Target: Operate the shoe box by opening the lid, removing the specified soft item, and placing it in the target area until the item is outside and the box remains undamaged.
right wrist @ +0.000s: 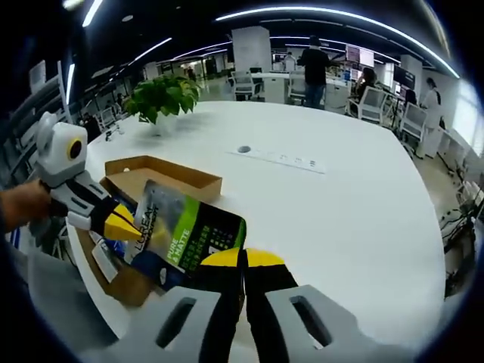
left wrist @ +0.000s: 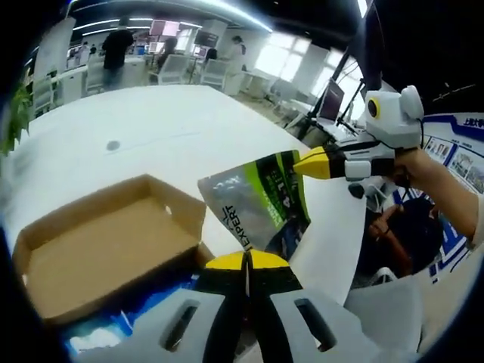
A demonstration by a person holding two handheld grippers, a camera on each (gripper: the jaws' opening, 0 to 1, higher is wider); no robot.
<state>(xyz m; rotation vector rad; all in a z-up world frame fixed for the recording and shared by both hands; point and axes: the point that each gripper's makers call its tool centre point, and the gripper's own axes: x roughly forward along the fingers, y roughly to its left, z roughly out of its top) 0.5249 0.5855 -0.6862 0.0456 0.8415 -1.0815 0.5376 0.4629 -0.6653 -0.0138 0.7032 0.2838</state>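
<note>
- In the left gripper view, the left hand-held gripper [left wrist: 246,261] has its yellow-tipped jaws pressed together on the lower edge of the soft grey, green and black printed foil pouch [left wrist: 261,204].
- In the right gripper view, the right hand-held gripper [right wrist: 243,259] has its jaws pressed together in the same way, and it pinches the opposite edge of the pouch [right wrist: 185,238].
- So the pouch hangs between the two hand-held grippers. It is lifted above the round white counter [left wrist: 181,136], just beside the box and no longer inside it.
- The brown cardboard shoe box [left wrist: 106,246] lies open on the counter near its edge. Its flaps are folded outward, and I see no tear in the card.
- Under the box there is something blue and white [left wrist: 113,329]; I cannot tell what it is.
- My judgement is that the step in hand is the carrying: opening and removing look finished, and the placing is not yet done.
- The next move calls for bringing the pouch to a bare part of the counter [right wrist: 340,204], well apart from the box, lowering it flat, then letting both pairs of jaws go.
- Further away stand a green leafy plant [right wrist: 161,96] and several people at desks.
</note>
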